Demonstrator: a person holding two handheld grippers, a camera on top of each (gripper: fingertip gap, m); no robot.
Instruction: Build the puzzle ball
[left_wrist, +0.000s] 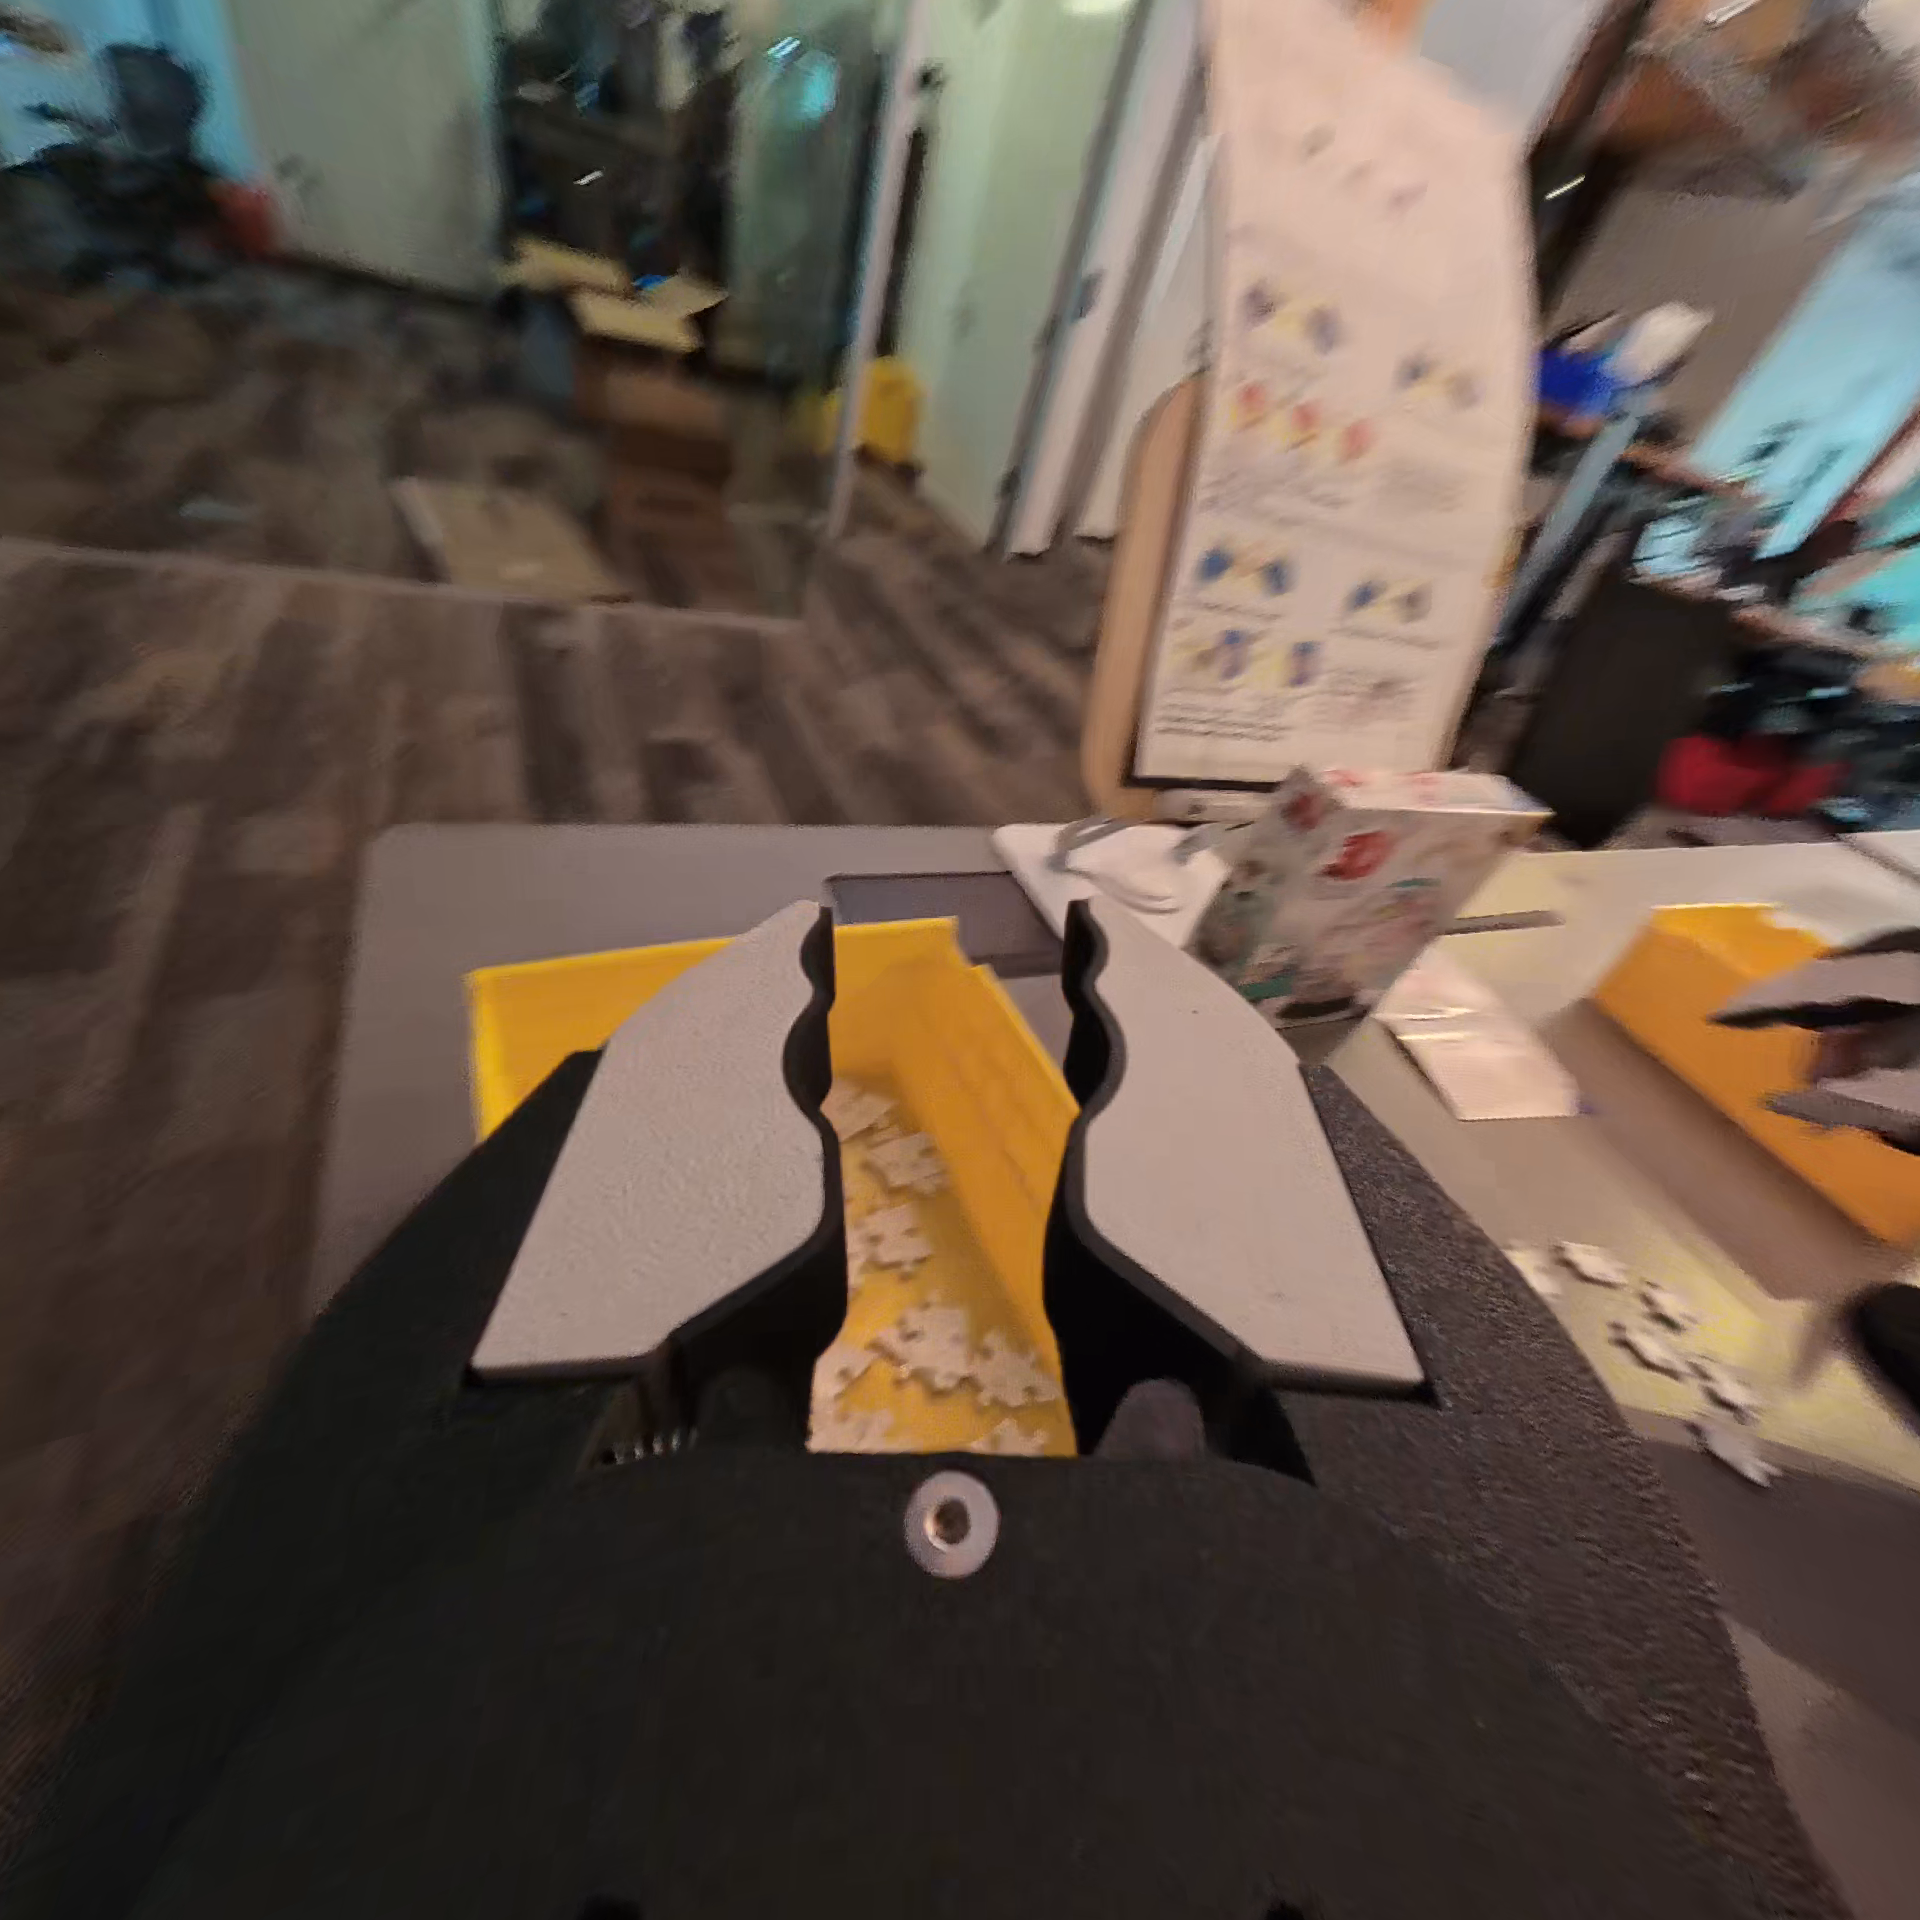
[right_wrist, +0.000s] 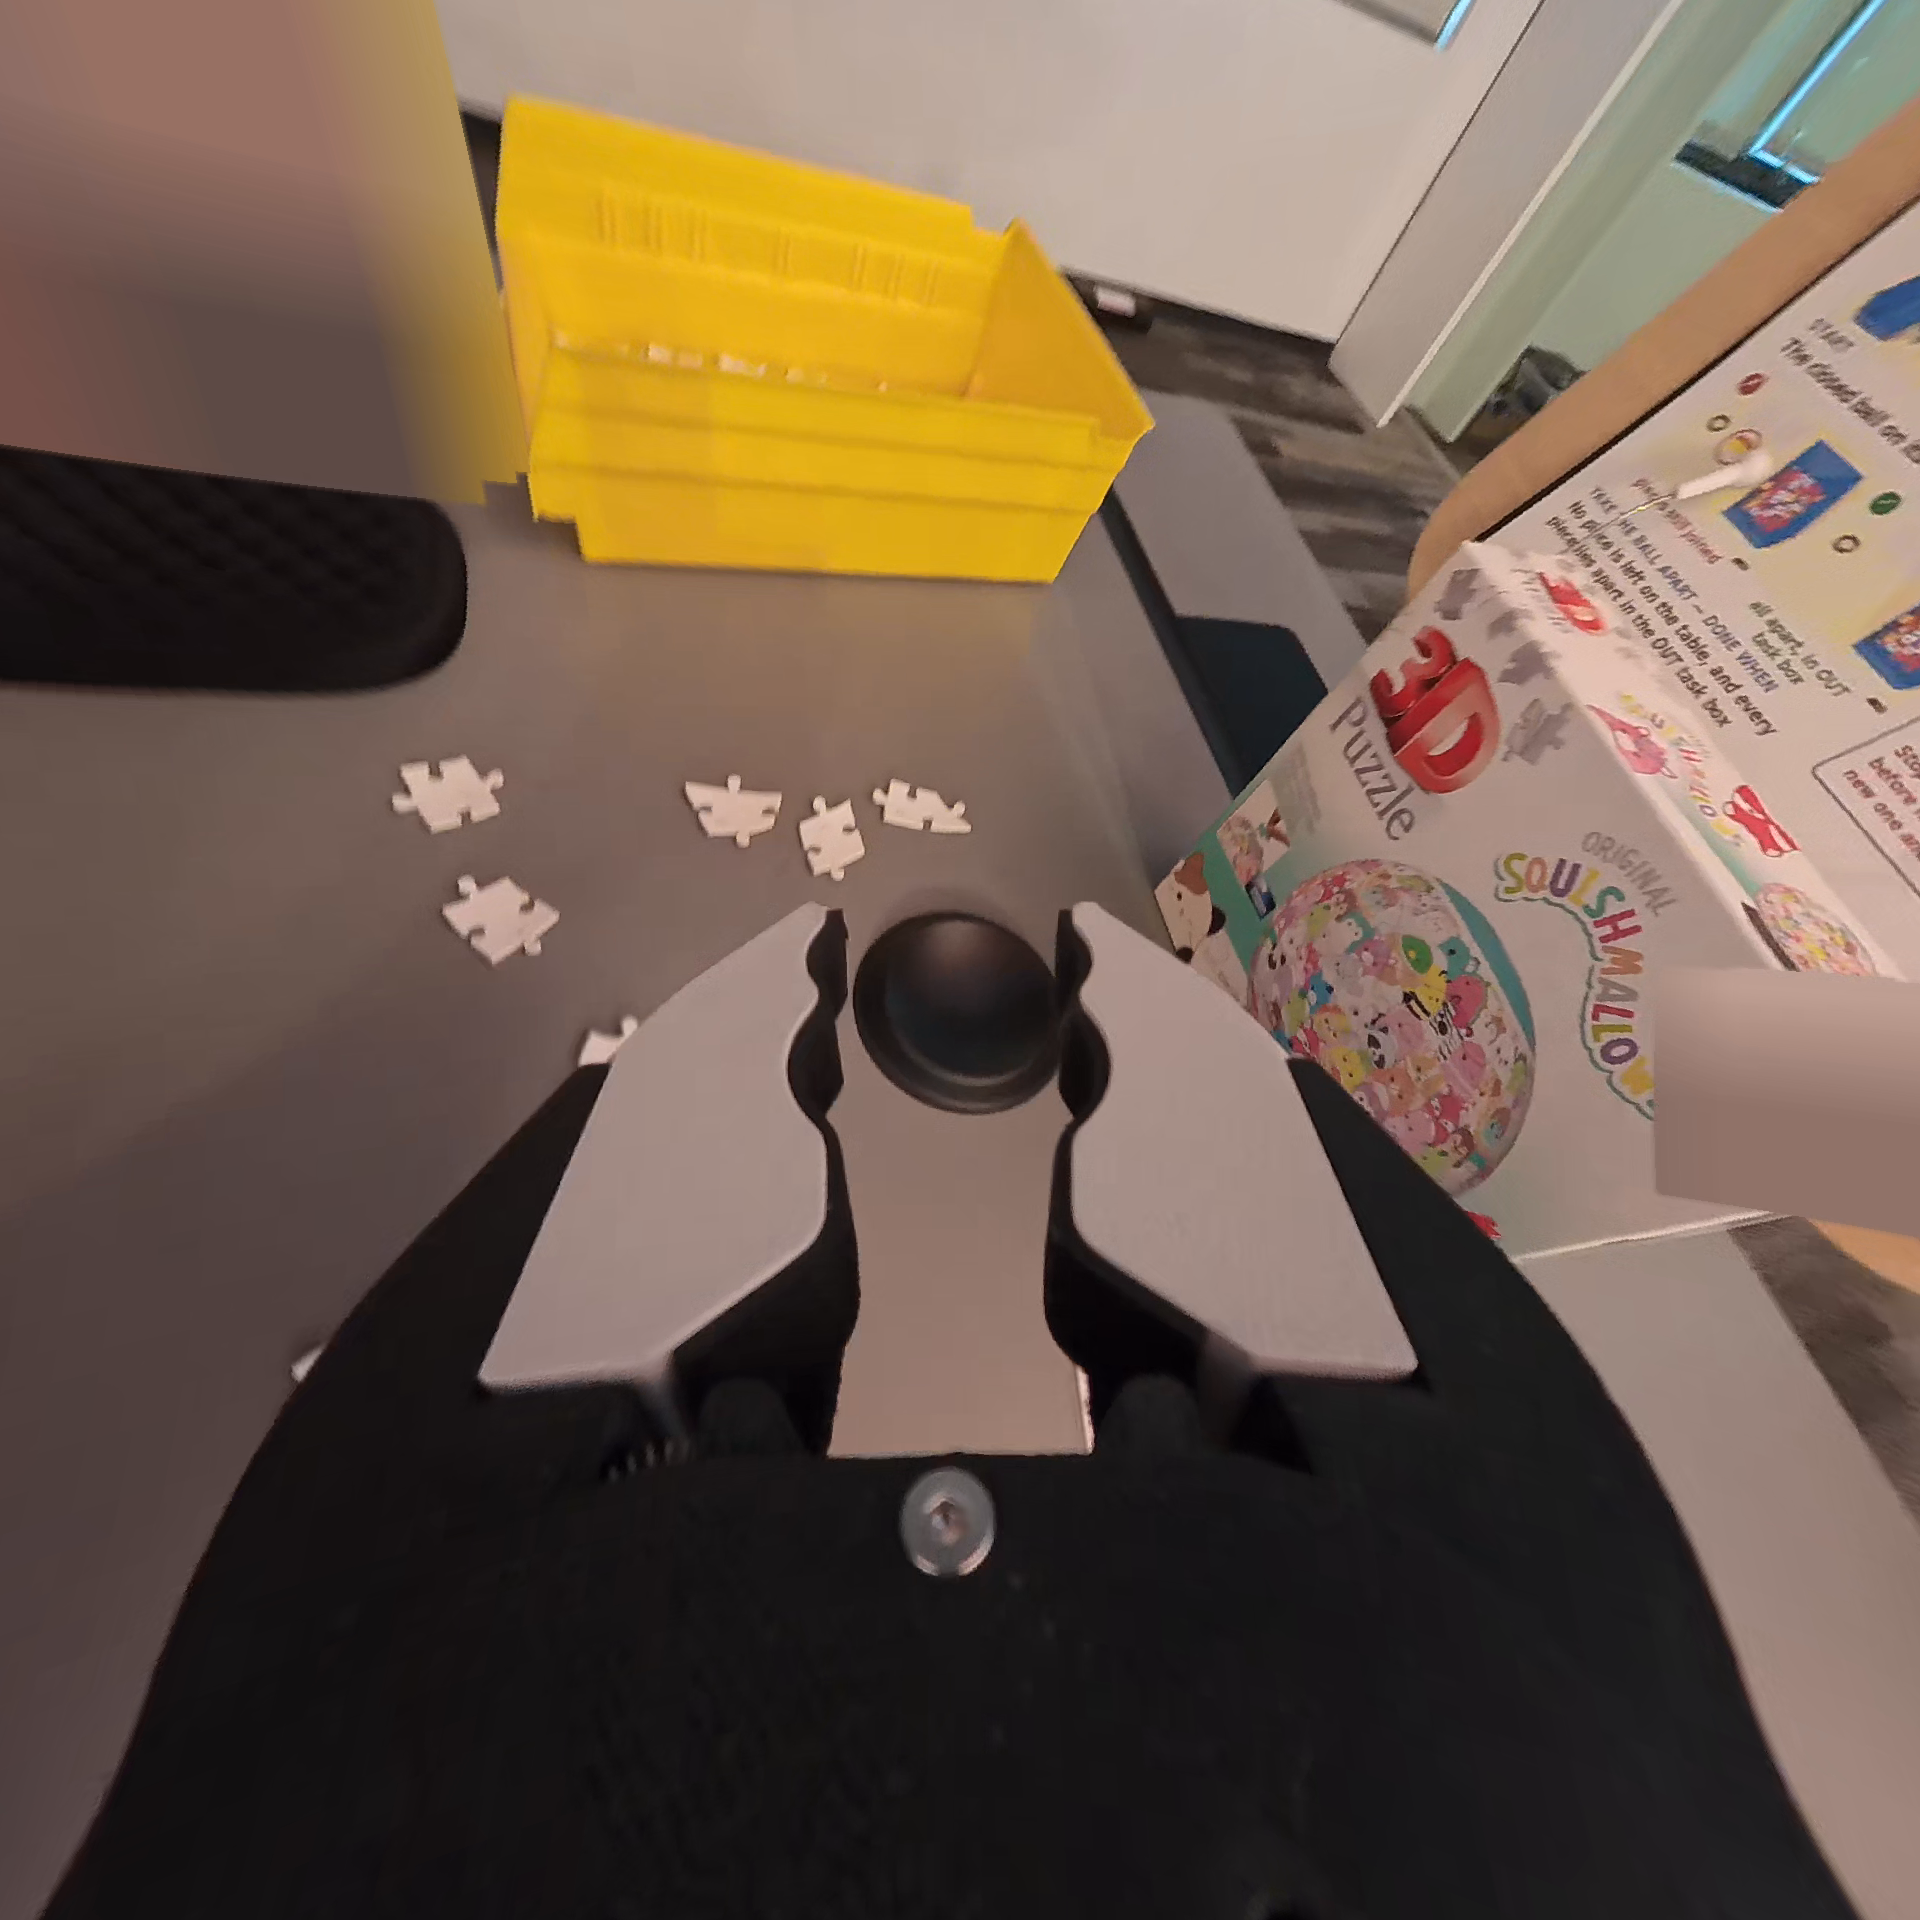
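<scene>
Puzzle pieces: white ones lie loose in two places. A scatter (right_wrist: 831, 831) sits on the grey table, blank side up, ahead of the right gripper, and a heap (left_wrist: 914, 1299) fills the floor of a yellow bin under the left gripper.
Ball: no assembled ball shows in either view, only separate pieces.
Black stand: a small round black dish (right_wrist: 954, 1013) rests on the table just beyond the right gripper's tips, framed between them, with the loose pieces just past it.
Right gripper: it (right_wrist: 951, 935) hovers low over the table, fingers parted to a medium gap and holding nothing; whether the tips touch the dish I cannot tell.
Left gripper: it (left_wrist: 948, 935) hangs above the open bin, fingers likewise spread and empty, pieces visible through the gap.
Near yellow bin: in the left wrist view it (left_wrist: 540, 1008) stands at the table's left end, partly hidden by the fingers.
Far yellow bin: in the right wrist view a yellow bin (right_wrist: 821, 457) stands at the far edge, beyond the scattered pieces; pale bits show inside, too blurred to name.
Puzzle box: the printed carton (right_wrist: 1475, 935) stands to the right of the dish, tilted, with a picture of a colourful ball on its face.
Instruction sheet: a printed page (right_wrist: 1766, 582) on a board leans behind the box.
Table: grey surface (right_wrist: 260, 1091).
Blur: the left wrist view is smeared, so its right side is hard to read.
</scene>
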